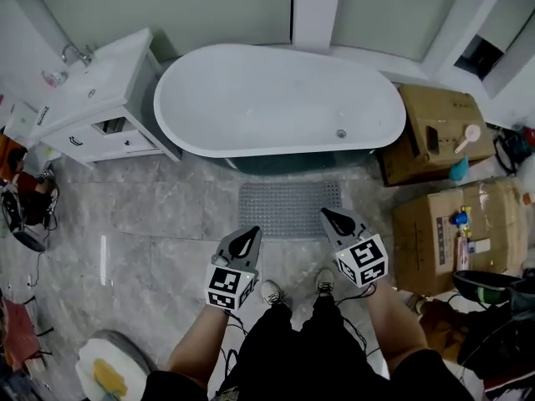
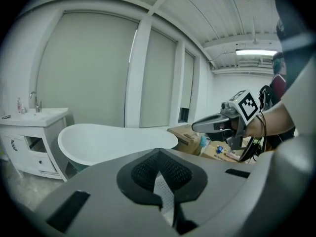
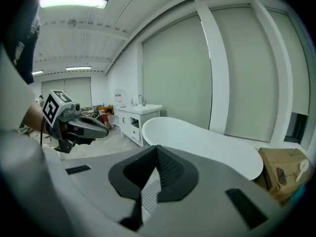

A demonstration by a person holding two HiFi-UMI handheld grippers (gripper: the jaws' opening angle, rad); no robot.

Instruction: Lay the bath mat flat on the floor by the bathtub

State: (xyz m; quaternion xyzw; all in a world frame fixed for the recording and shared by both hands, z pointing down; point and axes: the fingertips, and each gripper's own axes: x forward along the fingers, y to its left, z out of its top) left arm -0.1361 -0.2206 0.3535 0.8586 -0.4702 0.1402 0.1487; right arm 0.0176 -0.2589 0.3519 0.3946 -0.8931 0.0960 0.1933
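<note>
Bright, even light; ceiling tube lamp (image 3: 73, 2) glares; gripper views fisheye-warped, dark-vignetted edges.

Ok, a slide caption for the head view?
Bath mat flat by the bathtub; left gripper and right gripper shut, empty.

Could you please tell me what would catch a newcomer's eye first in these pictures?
The big white bathtub fills the top centre, with the grey bath mat lying flat just in front of it. Nearer the camera, the left hand-held gripper and right hand-held gripper are shut and empty.
</note>
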